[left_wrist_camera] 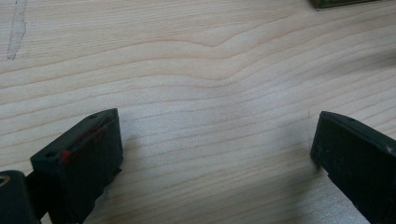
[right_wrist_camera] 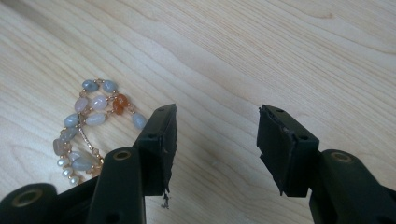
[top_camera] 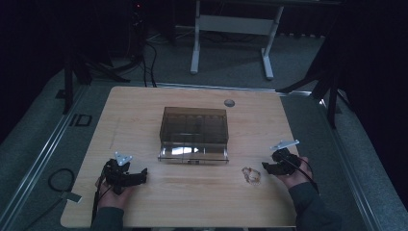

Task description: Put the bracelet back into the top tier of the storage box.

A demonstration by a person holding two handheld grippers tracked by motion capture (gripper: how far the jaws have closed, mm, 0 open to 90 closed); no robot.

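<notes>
A beaded bracelet of pale grey, white and orange beads lies on the wooden table, in front of a smoky brown plastic drawer box. My right gripper hovers just right of it, held in a hand. In the right gripper view its jaws stand apart over bare wood, and the bracelet lies to their left, outside them. My left gripper rests at the table's front left, held in a hand. Seen from the left gripper view, it is wide open over bare wood.
The box's clear drawer is pulled out toward me. A round grey cable port sits at the table's far edge. A white desk frame stands on the floor behind, and cables lie at the left.
</notes>
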